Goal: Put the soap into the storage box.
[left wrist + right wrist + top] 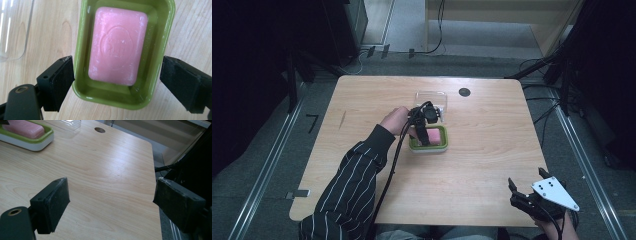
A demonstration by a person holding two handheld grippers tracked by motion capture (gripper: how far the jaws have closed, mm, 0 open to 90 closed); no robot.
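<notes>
Near the worktop's middle: pink rectangular soap bar (117, 45), lying flat inside green oval-cornered plastic dish (82, 37) with white underside; dish resting on pale wood-grain worktop (492, 150). Embossed round emblem with lettering on soap face, too faint to read. No other labels or writing legible.

Just beyond dish, on far side: clear plastic lid (431, 96), lying on worktop, apart from soap.

Directly above dish: left claw (117, 82), pointing down, jaws parted wider than dish and straddling its near end, pads clear of both walls, nothing gripped.

Near right corner of worktop: right claw (111, 202), jaws spread wide, empty, well apart from dish.

Likely step in hand: drawing clear after setting soap in dish. Best done by lifting straight up, jaws kept apart, without nudging dish rim; lid presumably next.

Far edge: dark round cable hole (464, 92).
</notes>
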